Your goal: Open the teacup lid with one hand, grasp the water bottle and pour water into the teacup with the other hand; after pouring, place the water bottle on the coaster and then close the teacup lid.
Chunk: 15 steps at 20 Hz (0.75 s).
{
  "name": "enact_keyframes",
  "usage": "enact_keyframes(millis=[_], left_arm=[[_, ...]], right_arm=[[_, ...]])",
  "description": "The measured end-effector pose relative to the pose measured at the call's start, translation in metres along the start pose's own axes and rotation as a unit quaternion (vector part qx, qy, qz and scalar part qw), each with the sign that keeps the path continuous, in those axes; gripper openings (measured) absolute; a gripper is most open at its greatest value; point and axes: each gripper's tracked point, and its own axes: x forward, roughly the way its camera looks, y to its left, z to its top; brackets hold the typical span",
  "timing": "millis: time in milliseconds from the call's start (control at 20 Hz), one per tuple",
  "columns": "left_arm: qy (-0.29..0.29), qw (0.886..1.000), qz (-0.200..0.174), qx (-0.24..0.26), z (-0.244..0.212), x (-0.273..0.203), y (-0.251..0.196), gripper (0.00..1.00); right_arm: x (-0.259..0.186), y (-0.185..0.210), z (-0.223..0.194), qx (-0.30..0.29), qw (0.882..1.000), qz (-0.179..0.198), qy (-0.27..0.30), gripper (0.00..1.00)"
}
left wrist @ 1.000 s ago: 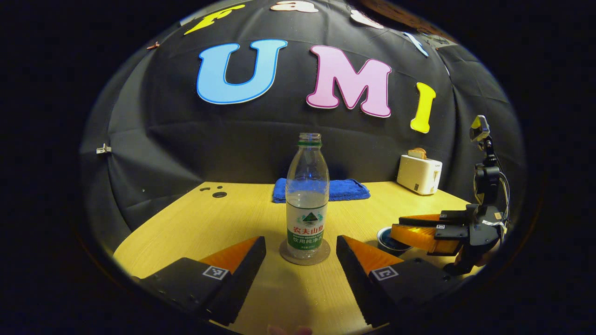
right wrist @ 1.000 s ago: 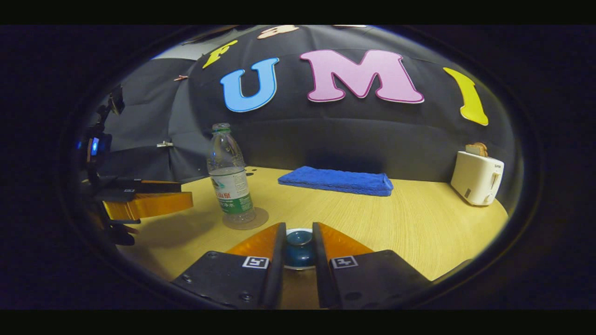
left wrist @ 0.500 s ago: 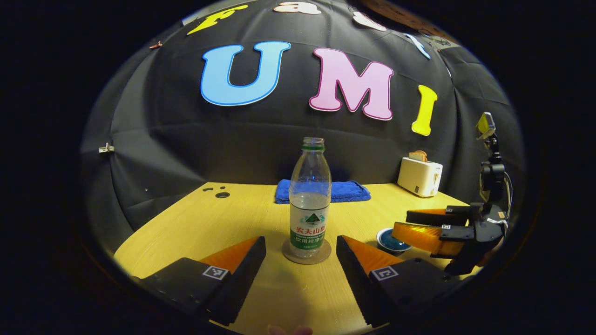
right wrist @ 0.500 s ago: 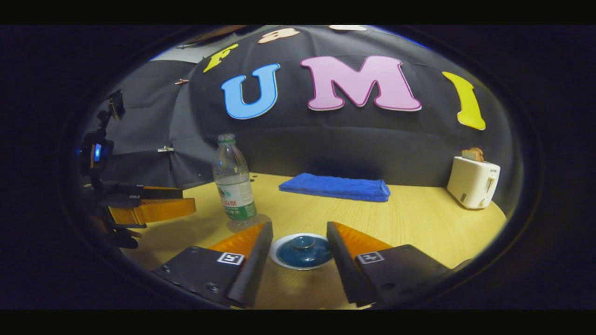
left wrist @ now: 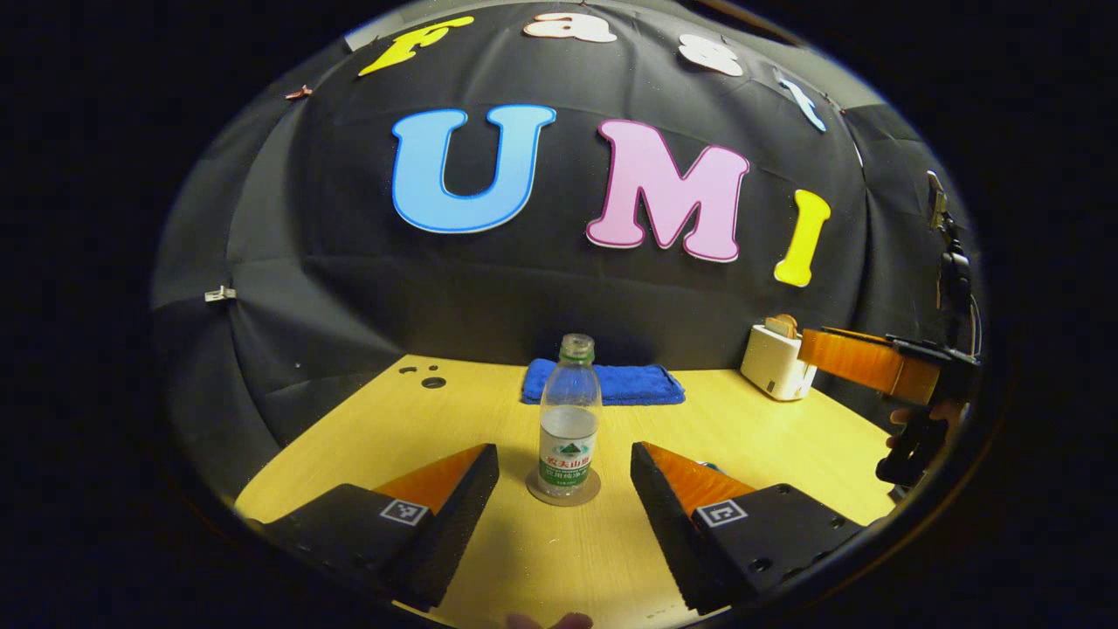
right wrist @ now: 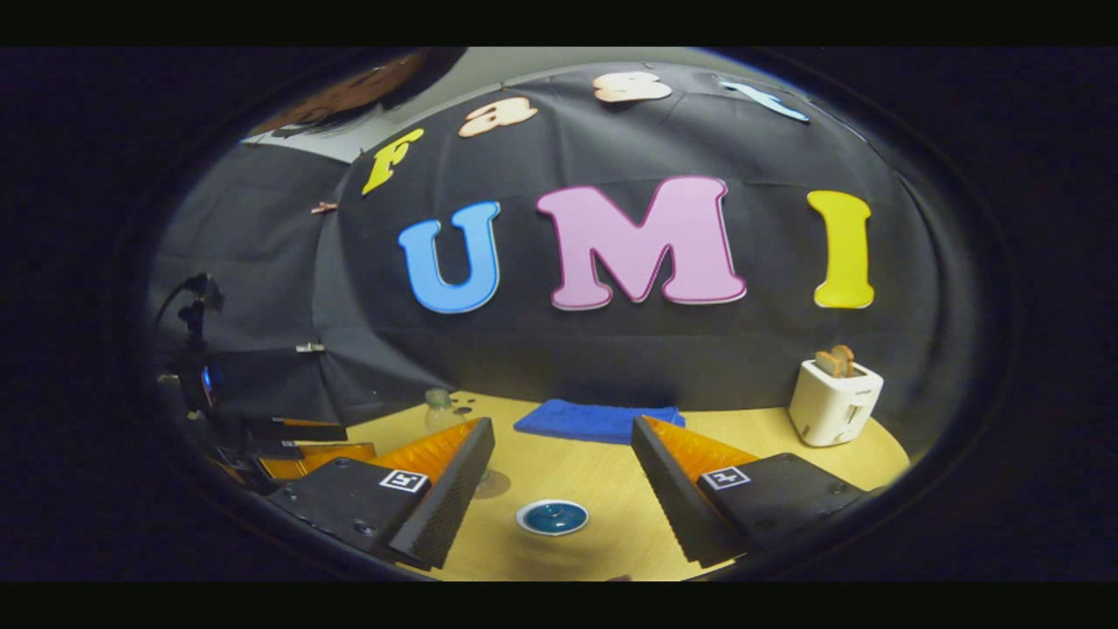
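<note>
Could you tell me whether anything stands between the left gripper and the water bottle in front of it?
Nothing visible does. The left gripper is open, and the water bottle stands upright on its coaster just ahead of the gap between the fingers, with bare table around it.

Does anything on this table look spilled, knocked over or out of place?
Nothing stands out. The water bottle stands upright on its coaster, uncapped; the lid sits on the teacup, and the blue towel lies folded.

Uncapped water bottle (left wrist: 569, 425) upright on coaster (left wrist: 563, 489) (teacup lid (right wrist: 552, 515) closed).
</note>
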Motion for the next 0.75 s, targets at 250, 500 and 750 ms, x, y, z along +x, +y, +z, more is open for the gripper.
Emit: enact_keyframes(millis=[250,500,750], left_arm=[[-0.014,1.000,0.005,0.010,0.059,-0.044,-0.004,0.95],[-0.023,1.000,0.016,0.009,0.095,-0.073,0.004,0.95],[-0.036,0.999,0.018,0.025,0.114,-0.096,0.012,0.95]], right_arm=[[-0.040,-0.004,0.076,-0.013,0.999,-0.043,-0.020,0.92],[-0.072,0.003,0.119,-0.027,0.997,-0.066,-0.028,0.97],[-0.094,0.015,0.123,-0.037,0.996,-0.085,-0.019,0.97]])
